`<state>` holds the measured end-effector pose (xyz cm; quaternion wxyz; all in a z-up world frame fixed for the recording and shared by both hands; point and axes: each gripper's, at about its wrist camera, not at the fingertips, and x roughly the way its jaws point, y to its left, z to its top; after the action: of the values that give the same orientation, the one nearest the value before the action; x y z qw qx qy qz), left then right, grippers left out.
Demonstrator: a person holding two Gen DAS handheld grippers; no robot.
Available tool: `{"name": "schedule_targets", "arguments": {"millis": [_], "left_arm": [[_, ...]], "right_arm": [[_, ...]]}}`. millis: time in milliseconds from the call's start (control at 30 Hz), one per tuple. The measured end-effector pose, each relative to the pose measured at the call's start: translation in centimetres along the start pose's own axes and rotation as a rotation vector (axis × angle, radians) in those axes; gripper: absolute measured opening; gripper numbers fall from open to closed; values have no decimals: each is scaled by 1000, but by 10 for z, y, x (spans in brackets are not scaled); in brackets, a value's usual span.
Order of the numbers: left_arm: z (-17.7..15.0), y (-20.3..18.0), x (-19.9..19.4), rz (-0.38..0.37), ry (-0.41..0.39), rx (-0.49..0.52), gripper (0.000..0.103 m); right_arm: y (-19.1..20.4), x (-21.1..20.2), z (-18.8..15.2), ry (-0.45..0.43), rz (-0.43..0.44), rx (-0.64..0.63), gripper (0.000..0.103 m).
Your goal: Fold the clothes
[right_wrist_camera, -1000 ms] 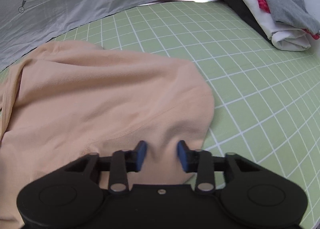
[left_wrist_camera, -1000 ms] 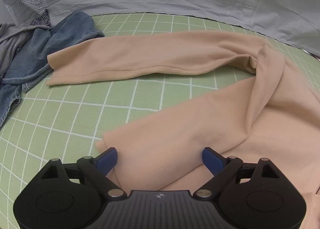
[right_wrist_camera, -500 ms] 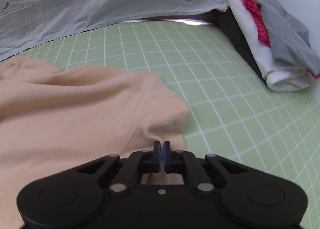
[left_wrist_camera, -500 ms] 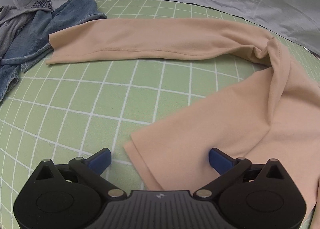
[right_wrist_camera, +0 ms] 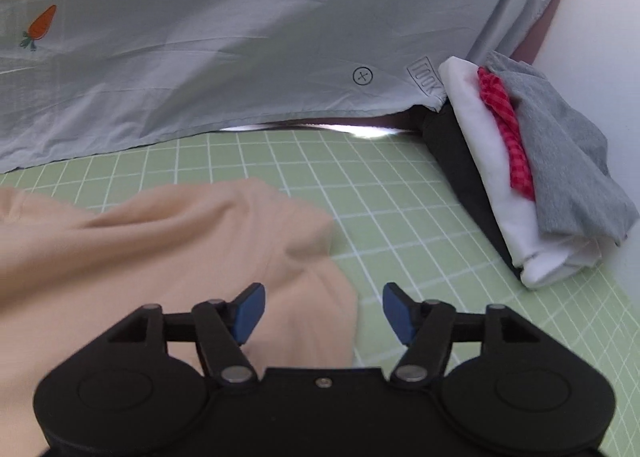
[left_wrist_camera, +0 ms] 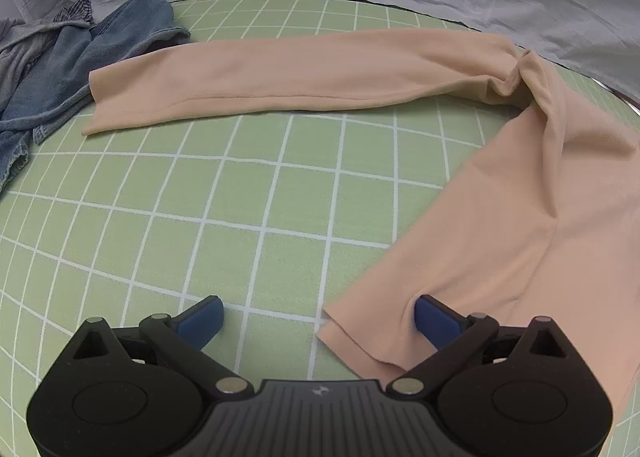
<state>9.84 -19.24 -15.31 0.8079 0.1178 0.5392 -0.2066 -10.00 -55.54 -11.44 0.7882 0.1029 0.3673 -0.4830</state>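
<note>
Peach garment (left_wrist_camera: 500, 193) sprawls right of frame on the green grid mat (left_wrist_camera: 200, 209); mat at lower left is bare. Left gripper (left_wrist_camera: 318, 319) gapes wide over the garment's hem corner. Right gripper (right_wrist_camera: 323, 311), jaws just parted, hovers gripping nothing above the garment's edge; the folded stack (right_wrist_camera: 520, 177) sits upper right.

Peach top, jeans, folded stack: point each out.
peach top (left_wrist_camera: 280, 73), left wrist view, on its outstretched sleeve.
jeans (left_wrist_camera: 132, 29), left wrist view, on the crumpled leg.
folded stack (right_wrist_camera: 496, 185), right wrist view, on the white layer.
</note>
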Motion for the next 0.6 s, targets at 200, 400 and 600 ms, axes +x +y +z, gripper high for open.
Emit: {"name": "schedule_targets", "arguments": {"millis": [200, 400, 600], "left_arm": [[-8, -11, -12, -51, -15, 79, 68], [-28, -18, -25, -110, -13, 65, 24], [-58, -20, -36, -121, 3, 21, 2]], "right_arm": [[-22, -34, -64, 129, 80, 166, 82], [-32, -43, -89, 165, 213, 197, 41], [-61, -36, -77, 115, 180, 33, 8]]}}
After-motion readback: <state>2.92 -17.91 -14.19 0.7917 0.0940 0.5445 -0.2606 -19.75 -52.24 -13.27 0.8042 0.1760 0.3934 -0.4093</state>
